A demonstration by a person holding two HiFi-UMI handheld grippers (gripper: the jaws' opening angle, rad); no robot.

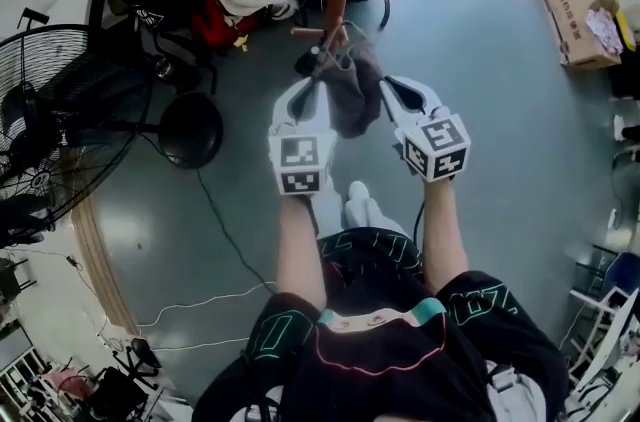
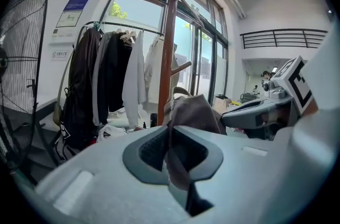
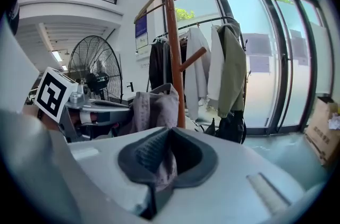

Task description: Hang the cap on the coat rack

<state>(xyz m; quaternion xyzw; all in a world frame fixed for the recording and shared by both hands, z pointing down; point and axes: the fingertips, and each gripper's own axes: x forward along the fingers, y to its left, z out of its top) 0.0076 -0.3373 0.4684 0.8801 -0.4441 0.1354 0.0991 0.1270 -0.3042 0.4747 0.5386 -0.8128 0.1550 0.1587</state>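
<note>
- One grey floor (image 1: pixel 500 130) fills the head view, and everything stands on it.
- One wooden coat rack (image 3: pixel 174 58) rises as a single pole with angled pegs near the top. It's right in front of both grippers.
- One big black fan (image 1: pixel 40 130) stands off to the person's left, with a round base beside it.
- One clothes rail (image 2: pixel 125 29) sits behind the rack. The left gripper view gives me four garments on it, two dark and two pale.
- One cardboard box (image 1: pixel 578 15) is open, far right, well apart from the rack.
- Two grippers are side by side, one in each hand. The left gripper (image 2: pixel 171 138) has its jaws pressed on a thin fold of cloth. The right gripper (image 3: pixel 162 156) has its jaws pinched on cloth too.
- One cap (image 1: pixel 352 95), grey-brown, hangs between the two grippers, held by both. It's up against the pole's near side, and whether it touches the wood I can't tell.
</note>
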